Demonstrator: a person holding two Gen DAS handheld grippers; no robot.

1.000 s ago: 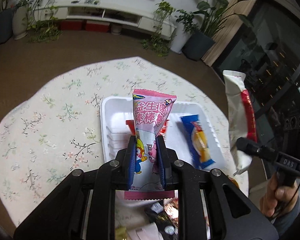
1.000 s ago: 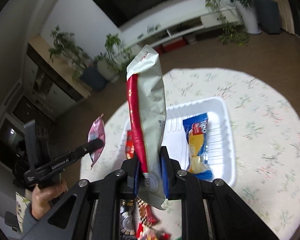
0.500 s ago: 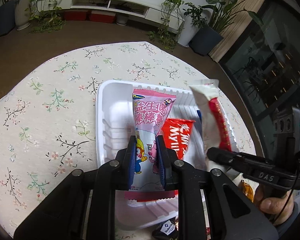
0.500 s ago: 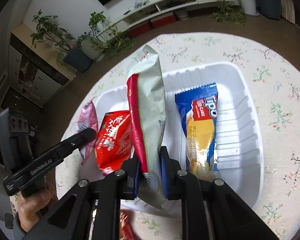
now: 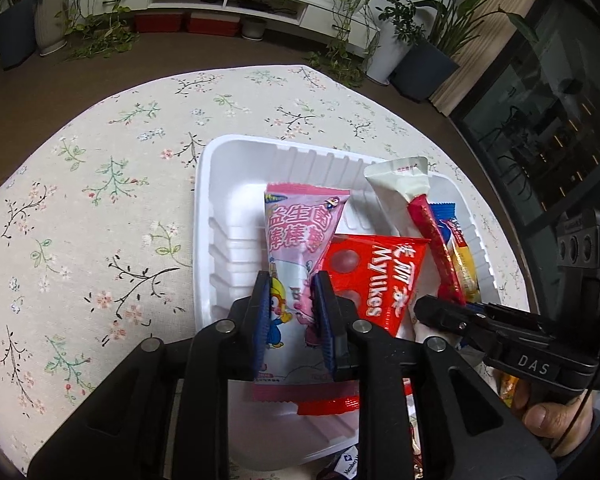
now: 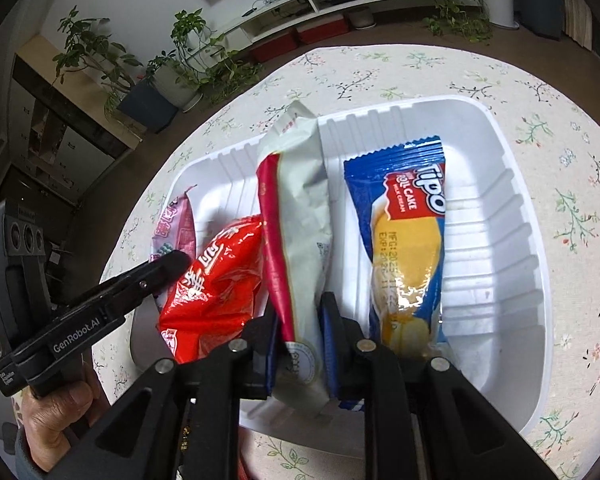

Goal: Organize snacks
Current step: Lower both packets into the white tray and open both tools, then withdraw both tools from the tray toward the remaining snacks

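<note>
I've brought both packets down into the white tray point(image 5: 204, 208), and both sets of jaws have just begun opening. The left gripper point(image 5: 289, 312) has the pink candy packet point(image 5: 300, 232) between its pads; the right gripper point(image 6: 300, 344) the white-and-red packet point(image 6: 300, 208). Only the right view shows the blue Tipo roll cake point(image 6: 404, 240) fully, right of my jaws.

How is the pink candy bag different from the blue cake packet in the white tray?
The pink candy bag has cartoon figures and sits between the left gripper fingers; the blue cake packet pictures a yellow cake, and nothing grips it. The pink bag is at one side of the white tray, beside a red packet; the blue one lies across from it. Both are sealed snacks.
</note>
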